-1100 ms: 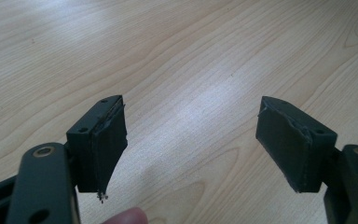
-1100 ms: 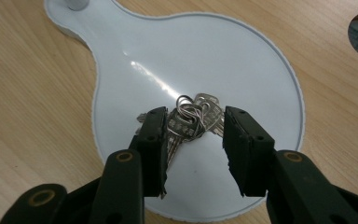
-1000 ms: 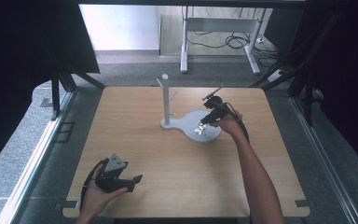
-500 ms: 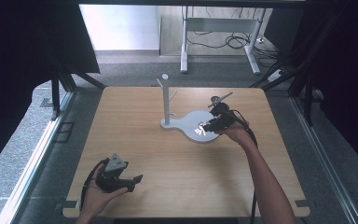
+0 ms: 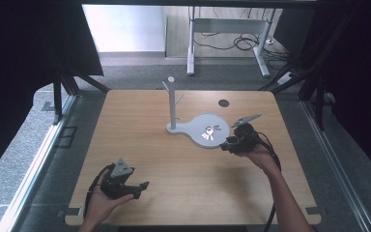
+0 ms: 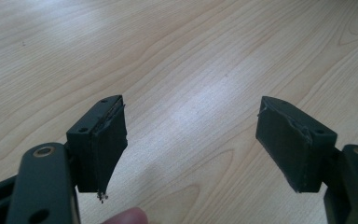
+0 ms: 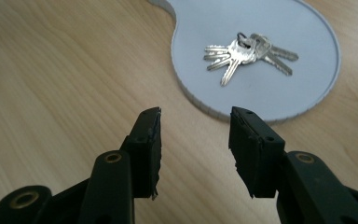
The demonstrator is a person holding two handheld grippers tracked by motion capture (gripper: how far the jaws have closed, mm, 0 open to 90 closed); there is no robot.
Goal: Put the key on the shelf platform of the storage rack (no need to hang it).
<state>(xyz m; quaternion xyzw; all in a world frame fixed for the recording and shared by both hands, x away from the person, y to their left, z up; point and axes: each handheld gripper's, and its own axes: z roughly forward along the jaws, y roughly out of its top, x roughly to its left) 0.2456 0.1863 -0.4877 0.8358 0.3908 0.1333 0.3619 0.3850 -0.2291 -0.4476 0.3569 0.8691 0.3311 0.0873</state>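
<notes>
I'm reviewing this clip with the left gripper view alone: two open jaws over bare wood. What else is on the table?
Observer: A grey key stand sits toward the far right of the table: an upright post with pegs on a round tray.
Operator: Anything on that tray?
Observer: Yes, a bunch of keys lies flat on it, not hung on a peg.
Operator: Where is the other gripper?
Observer: The right gripper is beside the tray's near edge, jaws open and empty, pointing at the keys.
Operator: And mine, seen from above?
Observer: The left gripper is held near the table's front left, far from the stand.
</notes>
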